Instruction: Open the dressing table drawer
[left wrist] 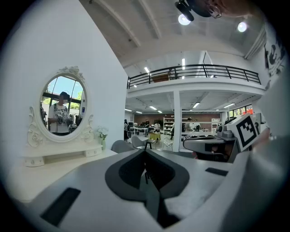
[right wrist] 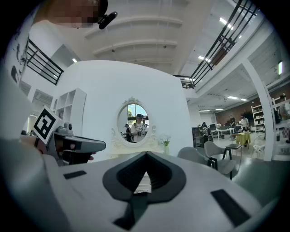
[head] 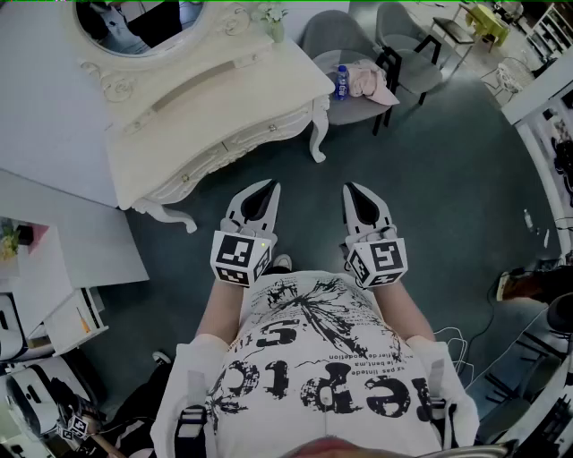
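Observation:
The white dressing table [head: 206, 98] with its oval mirror [head: 134, 27] stands at the upper left of the head view. Its drawer front [head: 265, 134] runs along the curved edge facing me and sits flush with that edge. My left gripper [head: 270, 184] and right gripper [head: 347, 187] hover side by side above the dark floor, short of the table and touching nothing. Both point forward with jaws together and nothing between them. The left gripper view shows its shut tips [left wrist: 145, 152] with the mirror [left wrist: 61, 106] at left. The right gripper view shows its shut tips [right wrist: 146, 154] below the mirror [right wrist: 134, 121].
A grey chair [head: 345, 54] holding pink cloth and a water bottle [head: 341, 80] stands right of the table, with another chair [head: 407, 45] behind it. A small flower vase [head: 273, 22] sits on the tabletop. A white cabinet [head: 63, 241] is at my left.

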`<control>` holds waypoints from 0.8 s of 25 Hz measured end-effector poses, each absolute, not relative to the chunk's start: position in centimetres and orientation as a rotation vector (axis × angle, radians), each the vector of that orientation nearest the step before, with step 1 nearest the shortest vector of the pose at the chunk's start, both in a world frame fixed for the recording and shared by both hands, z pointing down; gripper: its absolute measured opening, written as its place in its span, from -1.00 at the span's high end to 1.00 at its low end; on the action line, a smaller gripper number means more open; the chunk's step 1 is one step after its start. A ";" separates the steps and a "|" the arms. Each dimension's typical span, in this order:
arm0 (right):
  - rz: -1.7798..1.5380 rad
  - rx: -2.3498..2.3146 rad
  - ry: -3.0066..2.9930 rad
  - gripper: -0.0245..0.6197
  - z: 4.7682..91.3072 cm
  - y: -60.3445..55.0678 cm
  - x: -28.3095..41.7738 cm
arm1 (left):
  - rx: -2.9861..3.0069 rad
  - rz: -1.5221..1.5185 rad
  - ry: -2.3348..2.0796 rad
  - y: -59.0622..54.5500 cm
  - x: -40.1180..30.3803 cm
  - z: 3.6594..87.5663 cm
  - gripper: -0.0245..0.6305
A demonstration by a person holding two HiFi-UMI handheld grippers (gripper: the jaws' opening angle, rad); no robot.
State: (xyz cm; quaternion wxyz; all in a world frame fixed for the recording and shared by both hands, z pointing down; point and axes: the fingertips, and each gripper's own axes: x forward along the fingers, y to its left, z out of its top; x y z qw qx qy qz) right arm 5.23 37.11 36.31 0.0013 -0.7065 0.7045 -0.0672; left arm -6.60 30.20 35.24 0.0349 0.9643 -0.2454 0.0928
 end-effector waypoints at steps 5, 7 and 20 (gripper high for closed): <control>-0.208 -2.218 2.212 0.87 36.3 36.5 5.4 | 2.967 0.284 -0.744 29.6 -6.3 35.3 0.87; -0.213 -2.218 2.215 0.87 36.5 36.4 5.3 | 2.965 0.284 -0.738 29.4 -6.3 35.4 0.87; -0.322 -2.291 2.121 0.87 38.3 31.5 4.5 | 2.928 0.285 -0.708 24.2 -8.5 37.2 0.87</control>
